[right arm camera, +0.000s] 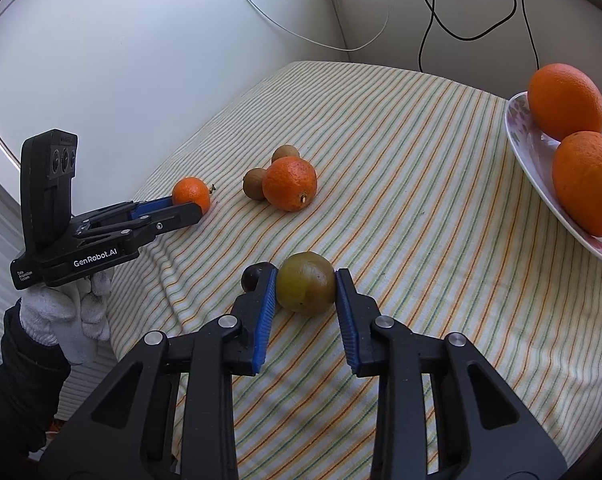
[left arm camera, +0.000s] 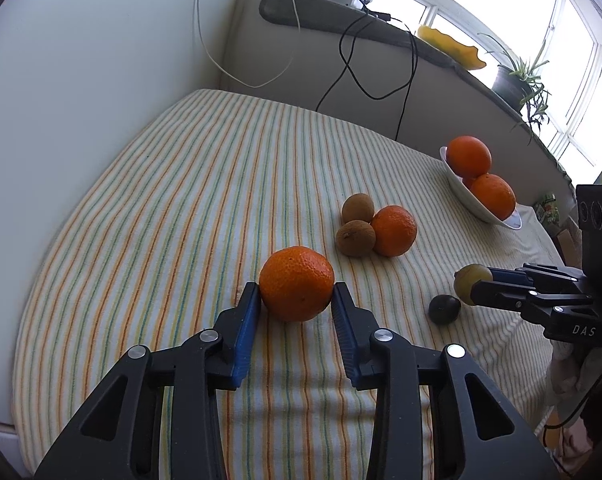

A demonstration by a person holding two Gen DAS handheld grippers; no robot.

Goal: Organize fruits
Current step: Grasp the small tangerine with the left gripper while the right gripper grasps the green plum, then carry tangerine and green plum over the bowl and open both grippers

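Oranges [left arm camera: 479,174] fill white dish [left arm camera: 461,192]; each claw grips fruit

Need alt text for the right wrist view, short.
The right gripper closes on a green-yellow fruit on a striped cloth, a small dark fruit just left of it. Farther left, the left gripper clasps a small orange; two oranges sit in a white dish at right.

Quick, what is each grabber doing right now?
Left gripper: closed on the orange, which rests on the cloth.
Right gripper: closed on the greenish-brown fruit.
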